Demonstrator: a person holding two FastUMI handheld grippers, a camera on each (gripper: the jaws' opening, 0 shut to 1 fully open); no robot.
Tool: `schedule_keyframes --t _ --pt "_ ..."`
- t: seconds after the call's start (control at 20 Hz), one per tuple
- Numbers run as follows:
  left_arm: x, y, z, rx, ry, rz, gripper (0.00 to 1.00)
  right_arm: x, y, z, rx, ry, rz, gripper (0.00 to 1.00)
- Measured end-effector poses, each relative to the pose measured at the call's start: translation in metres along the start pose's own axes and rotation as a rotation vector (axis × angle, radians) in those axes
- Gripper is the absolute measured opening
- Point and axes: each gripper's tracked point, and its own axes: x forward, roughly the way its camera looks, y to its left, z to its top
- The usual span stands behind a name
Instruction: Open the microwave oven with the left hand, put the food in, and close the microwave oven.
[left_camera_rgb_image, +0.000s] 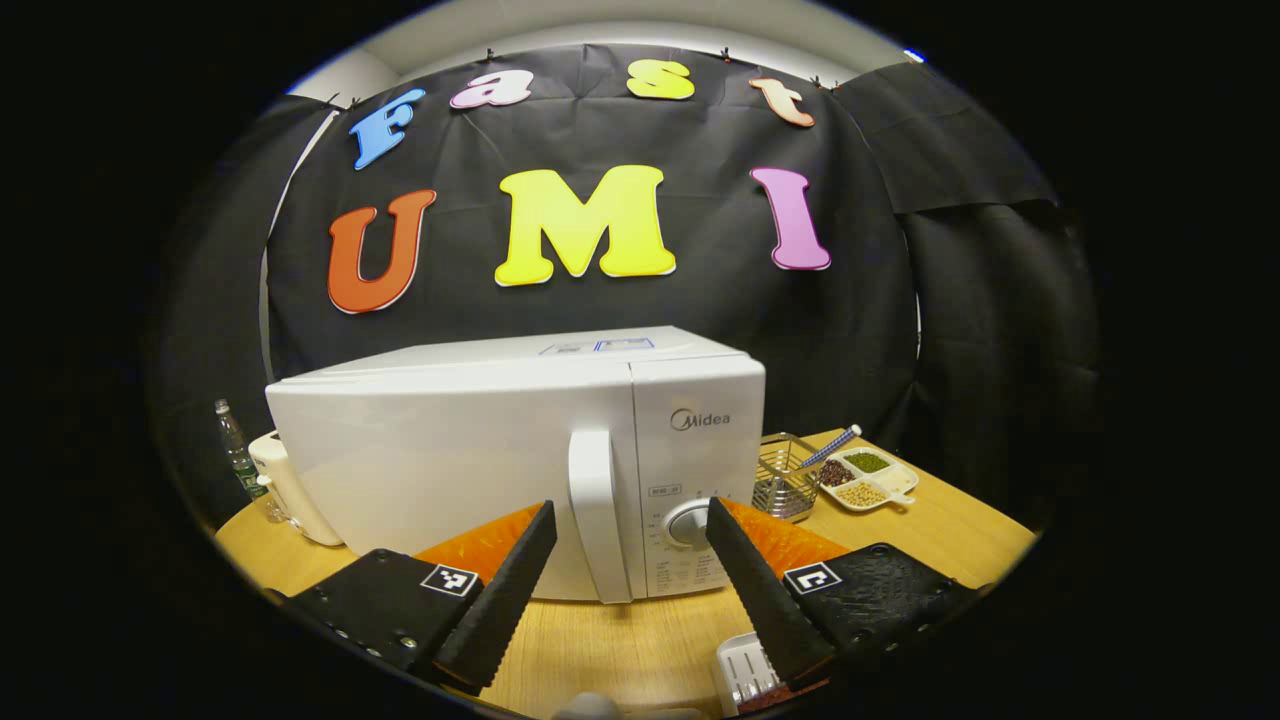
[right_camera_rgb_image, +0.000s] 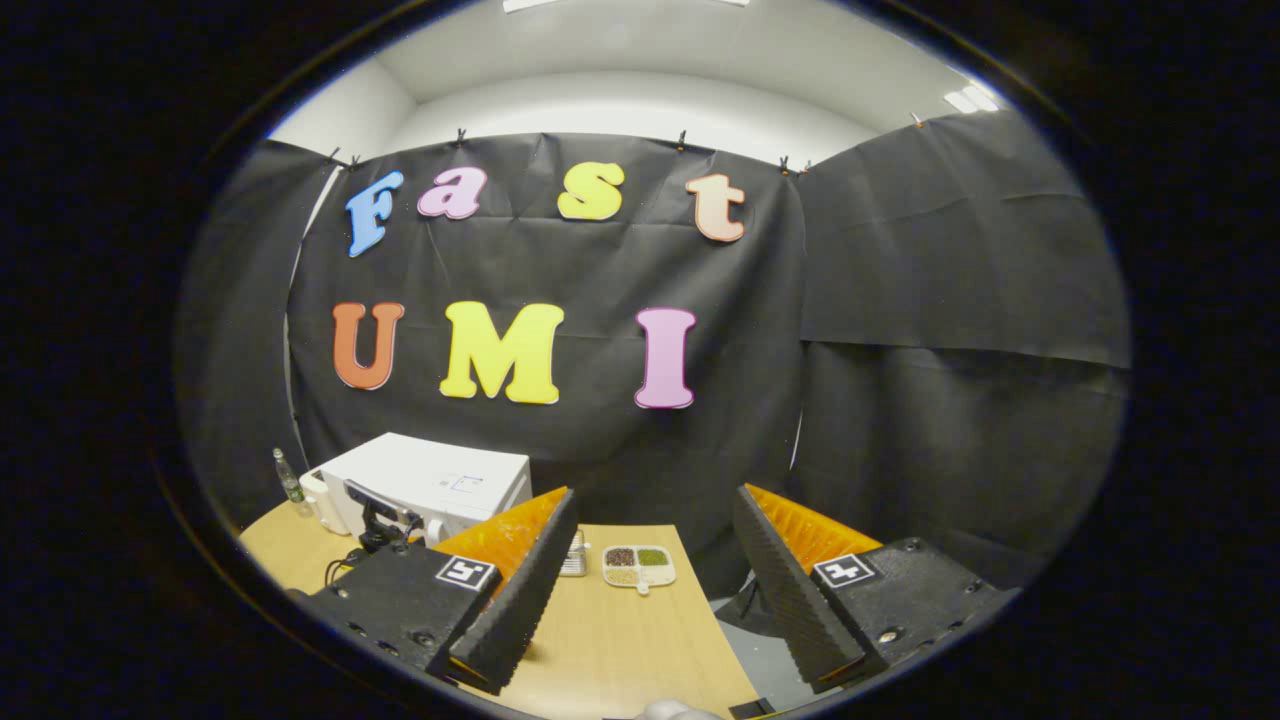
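Facing the white microwave oven (left_camera_rgb_image: 515, 460) in the left gripper view, the left gripper (left_camera_rgb_image: 625, 570) hangs in front of it with its two black fingers (left_camera_rgb_image: 505, 595) spread wide and holding nothing. The door is closed, and its white upright handle (left_camera_rgb_image: 597, 515) shows between the fingers, apart from both. A round knob (left_camera_rgb_image: 690, 523) sits on the control panel just right of the handle. The microwave stands on the wooden bench (left_camera_rgb_image: 620, 640), toward its back edge. To the right of it a wire basket (left_camera_rgb_image: 787, 475) stands on the bench, and beside that a white divided dish (left_camera_rgb_image: 868, 478) holds dark beans, green beans and pale beans in separate compartments. A blue pen-like stick (left_camera_rgb_image: 832, 447) leans from the basket. At the left back corner a white appliance (left_camera_rgb_image: 290, 485) and a clear bottle (left_camera_rgb_image: 236, 450) stand. A white ribbed item (left_camera_rgb_image: 745, 672) lies near the front edge.

In the right gripper view, the right gripper (right_camera_rgb_image: 645, 590) is also wide open and empty, over the right edge of the bench (right_camera_rgb_image: 610, 640). The microwave oven (right_camera_rgb_image: 430, 485) is far to the left, and the divided dish (right_camera_rgb_image: 638, 566) with the beans lies between the fingers, farther back.
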Motion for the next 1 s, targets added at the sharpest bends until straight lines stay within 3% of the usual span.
schedule_keyframes --t 0.1,0.15,0.2,0.25,0.35,0.4,0.65,0.75,0.85,0.9,0.95,1.0 --pt "0.005 0.000 -0.006 -0.028 0.023 -0.003 0.95 0.006 0.000 -0.006 0.002 0.015 0.005 0.91" --pt "0.007 0.000 -0.005 -0.029 0.019 -0.001 0.95 0.007 0.000 -0.008 0.006 0.020 0.005 1.00" --pt "0.008 0.003 -0.004 -0.020 0.014 0.007 0.77 0.008 -0.001 -0.009 0.012 0.022 0.008 0.92" --pt "0.009 0.004 -0.003 -0.015 0.005 0.012 0.88 0.009 -0.001 -0.009 0.014 0.025 0.007 0.91" --pt "0.014 0.004 -0.003 -0.020 0.000 0.007 0.85 0.010 -0.003 -0.013 0.008 0.032 0.000 0.91" --pt "0.014 0.005 -0.005 -0.017 0.004 0.009 0.72 0.010 -0.004 -0.015 0.009 0.035 0.005 0.92" --pt "0.020 0.011 -0.008 -0.032 0.005 0.005 0.24 0.009 -0.003 -0.017 -0.007 0.046 0.008 0.91" --pt "0.022 0.011 -0.005 -0.026 0.005 0.001 0.28 0.009 -0.002 -0.017 -0.013 0.049 0.010 0.91" --pt "0.023 0.014 -0.003 -0.031 0.001 0.015 0.07 0.008 -0.001 -0.018 -0.014 0.054 0.015 0.91" --pt "0.021 0.013 -0.005 -0.035 0.001 0.019 0.05 0.008 0.001 -0.019 -0.016 0.058 0.022 0.91" --pt "0.021 0.013 -0.007 -0.034 0.007 0.019 0.13 0.007 0.003 -0.020 -0.016 0.061 0.025 0.91" --pt "0.021 0.013 -0.007 -0.032 0.008 0.022 0.02 0.006 0.002 -0.020 -0.014 0.062 0.026 0.91"
